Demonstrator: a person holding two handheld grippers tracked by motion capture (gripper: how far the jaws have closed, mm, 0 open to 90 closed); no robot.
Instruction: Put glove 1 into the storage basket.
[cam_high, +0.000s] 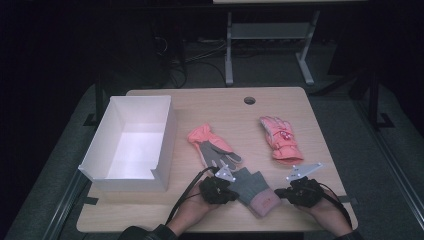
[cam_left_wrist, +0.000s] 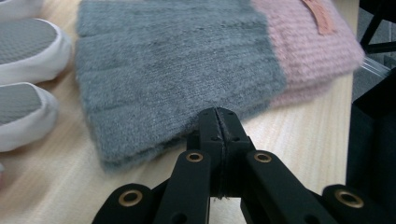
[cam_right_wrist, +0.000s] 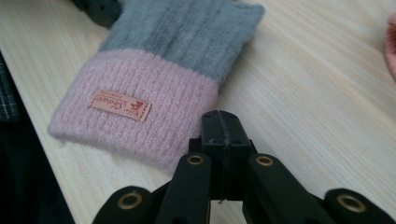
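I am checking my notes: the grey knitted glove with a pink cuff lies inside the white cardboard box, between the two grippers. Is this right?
Not quite. In the high view the grey knitted glove with a pink cuff lies on the wooden table, outside the white cardboard box. It is between the left gripper and the right gripper.

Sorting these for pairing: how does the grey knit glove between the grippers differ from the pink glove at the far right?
The knit glove is fuzzy grey wool with a pale pink ribbed cuff and a small sewn label; the pink glove looks smooth and padded, salmon pink all over with a small decoration on its back. The knit glove lies near the table's front edge with its cuff toward the person; the pink glove lies farther back. Both lie flat on the table.
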